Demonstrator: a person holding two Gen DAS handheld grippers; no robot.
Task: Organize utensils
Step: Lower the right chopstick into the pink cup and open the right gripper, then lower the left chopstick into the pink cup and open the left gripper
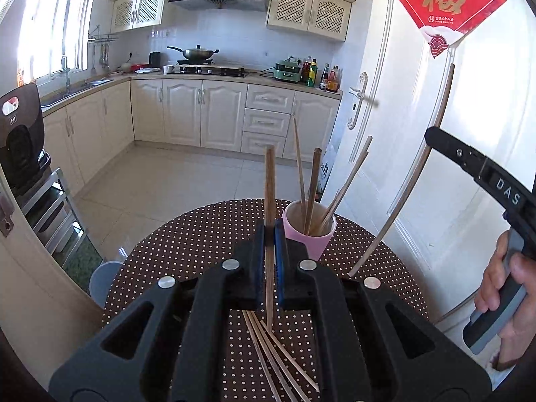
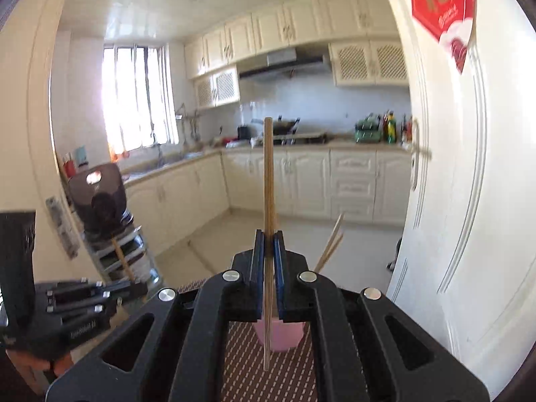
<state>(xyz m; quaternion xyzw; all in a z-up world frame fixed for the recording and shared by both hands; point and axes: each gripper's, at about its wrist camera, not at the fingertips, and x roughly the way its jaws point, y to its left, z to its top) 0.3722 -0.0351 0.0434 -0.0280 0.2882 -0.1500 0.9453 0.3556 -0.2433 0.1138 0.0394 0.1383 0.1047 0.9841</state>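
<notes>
While the left tongs [image 1: 270,234] clamp a dark chopstick [image 1: 269,181] upright above the counter [image 1: 187,244], the right tongs [image 2: 268,244] clamp a pale chopstick [image 2: 268,174] upright over the pink cup [image 1: 310,239]. The cup holds more chopsticks; thin sticks [image 1: 278,355] lie loose on the dotted cloth.

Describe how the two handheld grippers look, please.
Both are matte black plastic. The left gripper and the right gripper have blue pads on their fingers, round silver bolts and cut-out side arms. Seen from the left view, the right one has a grey handle and white letters "DAS".
</notes>
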